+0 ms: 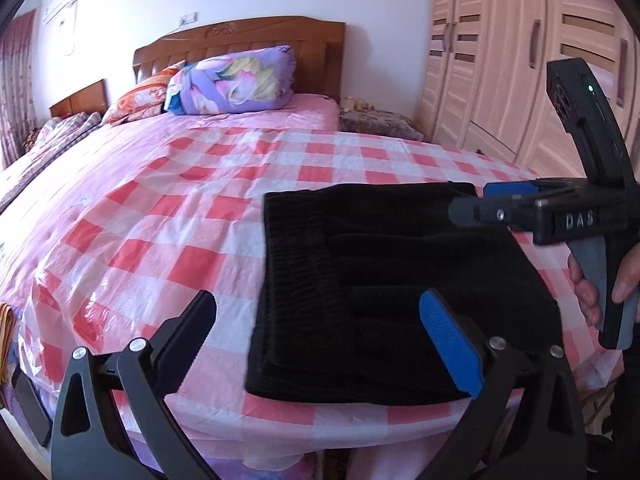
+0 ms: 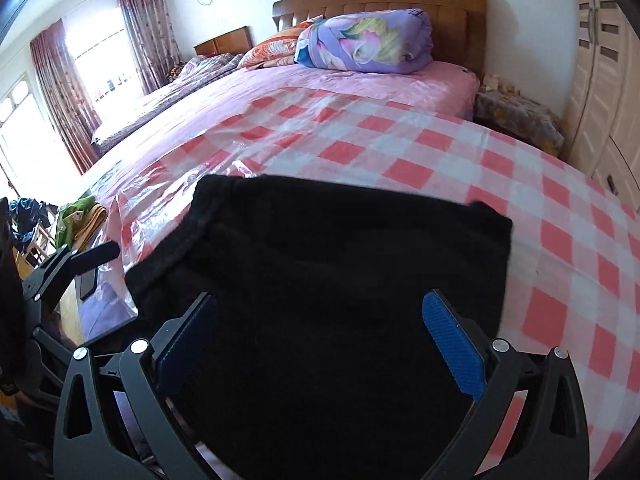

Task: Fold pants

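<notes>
Both hand-held grippers [image 1: 316, 320] [image 2: 320, 320] gape (level) over folded pants [image 1: 400, 280].

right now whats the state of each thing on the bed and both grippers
black fabric pants: folded into a flat rectangle, lying on the checked sheet
red-and-white checked plastic sheet: spread over the bed, wrinkled
left hand-held gripper: open, empty
right hand-held gripper: open, empty

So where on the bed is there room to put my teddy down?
The checkered sheet is bare between the folded black pants and the purple quilt roll by the headboard. There is more bare sheet right of the pants. The near edge is crowded: pants and both open grippers.
</notes>
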